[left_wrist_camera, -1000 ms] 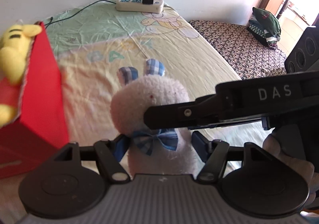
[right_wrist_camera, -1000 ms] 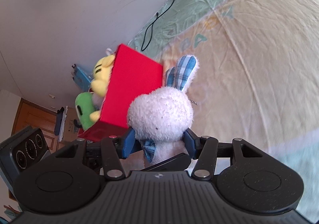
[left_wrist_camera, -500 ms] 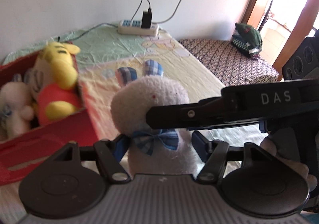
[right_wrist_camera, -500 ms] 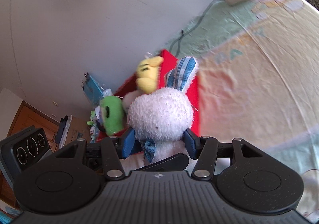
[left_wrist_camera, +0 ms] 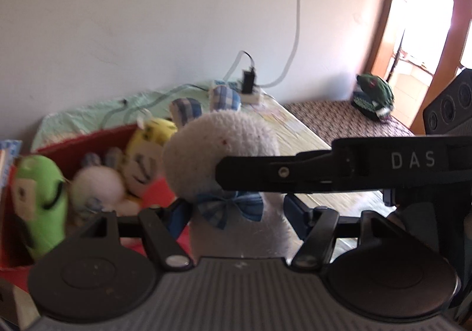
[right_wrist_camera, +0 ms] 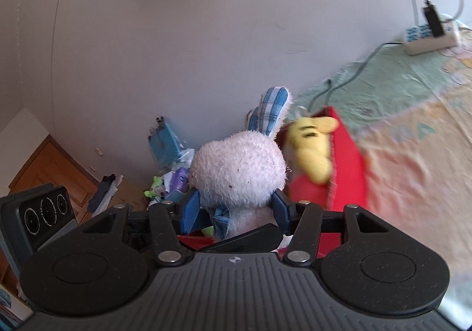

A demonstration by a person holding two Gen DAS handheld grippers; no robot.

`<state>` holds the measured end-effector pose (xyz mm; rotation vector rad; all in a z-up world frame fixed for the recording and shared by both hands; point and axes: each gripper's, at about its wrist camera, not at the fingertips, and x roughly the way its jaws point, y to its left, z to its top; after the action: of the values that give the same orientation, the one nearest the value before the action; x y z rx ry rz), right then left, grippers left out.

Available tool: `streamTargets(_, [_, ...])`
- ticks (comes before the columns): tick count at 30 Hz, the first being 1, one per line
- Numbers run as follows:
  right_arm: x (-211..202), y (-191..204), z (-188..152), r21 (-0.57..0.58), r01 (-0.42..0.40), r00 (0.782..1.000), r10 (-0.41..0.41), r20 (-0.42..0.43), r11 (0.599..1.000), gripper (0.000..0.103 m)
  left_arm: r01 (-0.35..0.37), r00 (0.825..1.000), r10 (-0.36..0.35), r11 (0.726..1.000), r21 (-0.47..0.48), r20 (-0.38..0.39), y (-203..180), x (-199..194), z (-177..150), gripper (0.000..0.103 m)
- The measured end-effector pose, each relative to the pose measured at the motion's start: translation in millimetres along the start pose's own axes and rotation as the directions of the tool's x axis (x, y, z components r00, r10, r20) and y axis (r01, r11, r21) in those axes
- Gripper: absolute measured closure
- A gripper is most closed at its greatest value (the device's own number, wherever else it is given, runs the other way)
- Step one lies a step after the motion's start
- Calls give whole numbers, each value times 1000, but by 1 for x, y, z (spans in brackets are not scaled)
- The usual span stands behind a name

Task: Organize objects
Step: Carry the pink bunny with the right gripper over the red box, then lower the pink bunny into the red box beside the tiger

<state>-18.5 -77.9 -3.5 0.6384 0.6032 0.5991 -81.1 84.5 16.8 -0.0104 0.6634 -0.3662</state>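
A white plush bunny [left_wrist_camera: 221, 154] with blue checked ears and a bow tie is held up in the air by both grippers. My left gripper [left_wrist_camera: 236, 211] is shut on its neck and body. My right gripper [right_wrist_camera: 236, 207] is shut on it too, below the head [right_wrist_camera: 236, 169]. The right gripper's finger crosses the left wrist view over the bunny. A red box [left_wrist_camera: 97, 139] stands on the bed to the left, holding a yellow plush [left_wrist_camera: 150, 136], a green plush [left_wrist_camera: 41, 201] and a small white bunny [left_wrist_camera: 97, 186]. The box [right_wrist_camera: 348, 166] is right of the bunny in the right wrist view.
The bed [right_wrist_camera: 413, 136] has a pale cartoon sheet. A power strip [right_wrist_camera: 430, 36] with a plugged charger and cables lies by the wall. A patterned mattress [left_wrist_camera: 348, 118] with a green cap [left_wrist_camera: 373, 92] lies far right. Clutter [right_wrist_camera: 168, 154] sits on the floor.
Both grippers have carried the bunny higher and leftwards, towards the red box. The box's inside and its toys have come into fuller view.
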Motion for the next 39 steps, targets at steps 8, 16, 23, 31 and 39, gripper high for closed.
streamTargets(8, [54,14,9,-50,-11,1000,9,-25,999,48,-71,997,72,997,-29,31,49,-6,10,34])
streamTargets(16, [95,5,7,-62,63,994,-69,-83,996,48,-78,997,76,992,-101,-22,91,25,10,34])
streamTargets(23, [111,-6,3,-60,113,986,-119,-120,992,48,-76,994,67,990,-116,-81,106,53,4,33])
streamTargets(31, [112,-14,1,-36,118,984,-121,-128,992,47,-82,992,71,992,-99,-107,107,72,5,31])
streamTargets(39, [97,-5,4,-10,129,988,-129,-89,992,42,-93,991,83,992,-90,-106,104,65,5,25])
